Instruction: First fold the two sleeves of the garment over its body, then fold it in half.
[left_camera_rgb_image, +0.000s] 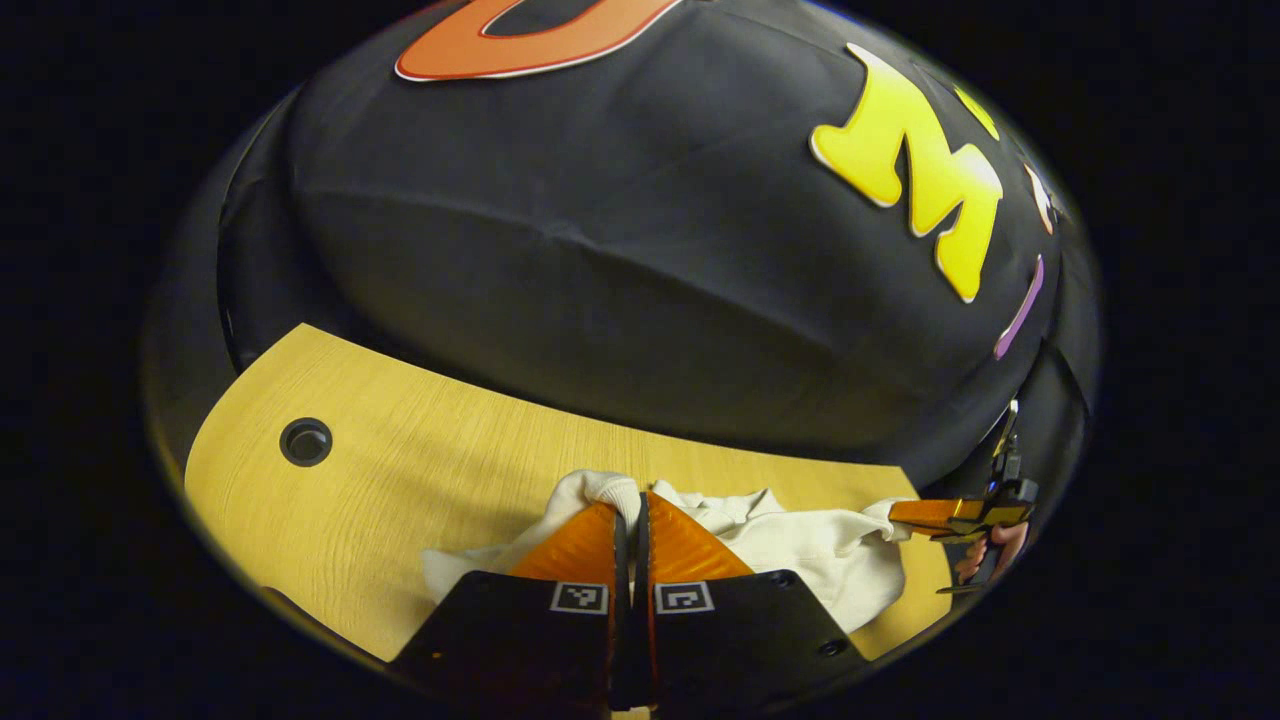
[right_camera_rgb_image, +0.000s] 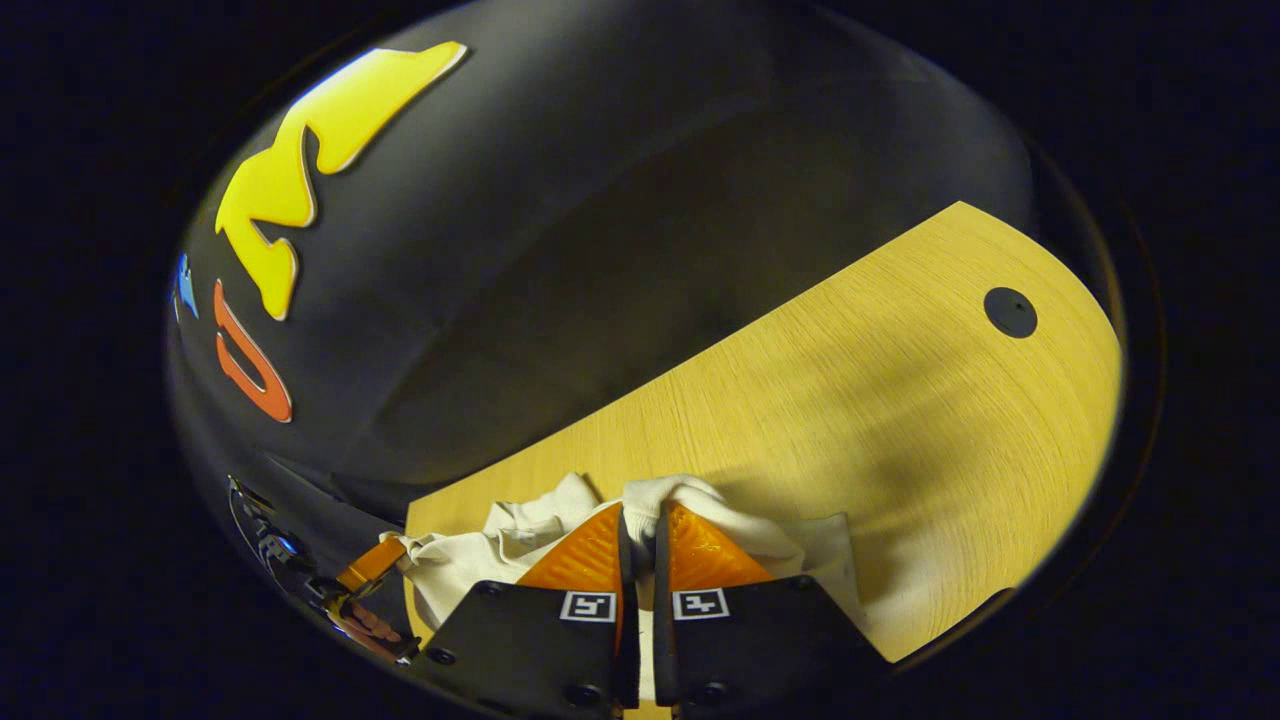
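- While you hold one gripper in each hand, there are two grippers and one garment (left_camera_rgb_image: 800, 545) to count.
- In the left gripper view, your left gripper (left_camera_rgb_image: 630, 500) sits at the bottom middle, its two fingers pressed together on a bunched fold of the cream cloth.
- In that same view, your right gripper (left_camera_rgb_image: 925, 515) shows small at the lower right, at the far end of the garment, with your hand (left_camera_rgb_image: 990, 555) just behind it.
- In the right gripper view, your right gripper sits at the bottom middle, its two fingers pinching a cloth fold too.
- There, the left gripper (right_camera_rgb_image: 385, 555) shows small at the lower left.
- The garment lies on one wooden table (left_camera_rgb_image: 420, 470), low in both views.
- The table has one round dark hole (left_camera_rgb_image: 305, 441), middle left in the left gripper view and upper right in the right gripper view.
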